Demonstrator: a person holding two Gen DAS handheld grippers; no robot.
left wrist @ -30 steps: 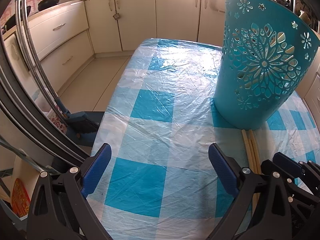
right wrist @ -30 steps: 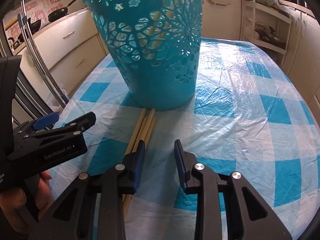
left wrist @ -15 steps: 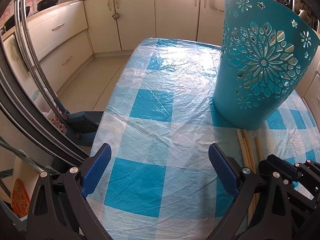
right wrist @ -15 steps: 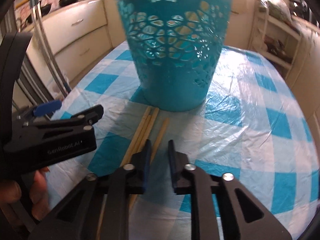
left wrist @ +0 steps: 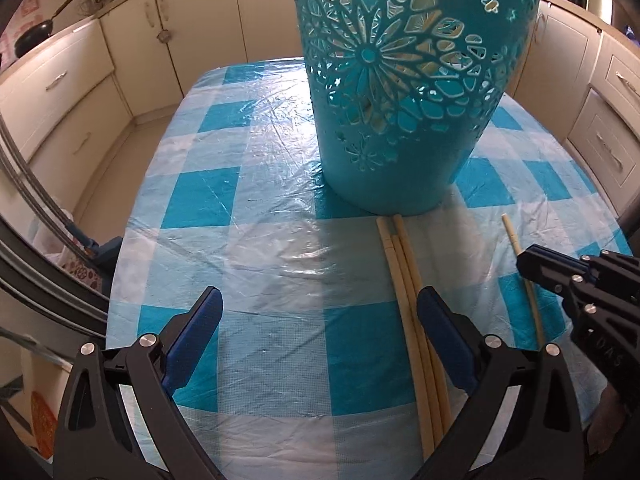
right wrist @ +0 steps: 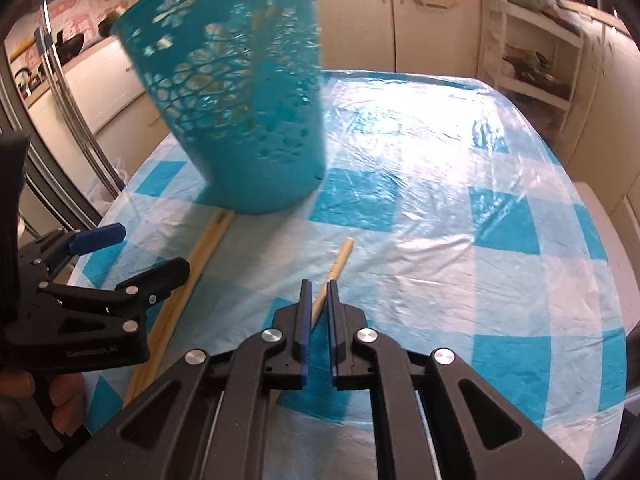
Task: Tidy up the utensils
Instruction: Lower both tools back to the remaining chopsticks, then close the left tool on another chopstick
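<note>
On the left of the table (left wrist: pixel 280 264), the left gripper (left wrist: pixel 318 322) hangs with its blue pads spread wide and nothing between them, just as it did a second ago, though it has slid across so that the bundle of three chopsticks (left wrist: pixel 408 300) now runs down beside its right-hand pad (left wrist: pixel 442 334) rather than off at the edge of its view. Those three lie together on the blue-and-white checked cloth (right wrist: pixel 460 240), their far tips close to or touching the foot of the teal cut-out basket (left wrist: pixel 400 92), which stands upright in the middle of the table. Further right comes the real change: the right gripper (right wrist: pixel 317 300), a second ago well parted beside the bundle, has clenched onto a single chopstick (right wrist: pixel 339 260) and drawn it away from the others, so it now lies apart from the three with bare cloth between. In the right wrist view the stick passes between the narrow blue pads, its tip pointing toward the basket. That suggests the first utensil is secured and the pick is done; whether it is lifted clear of the cloth cannot be told. The likely next call is to raise it over the basket's rim, three sticks remaining.
</note>
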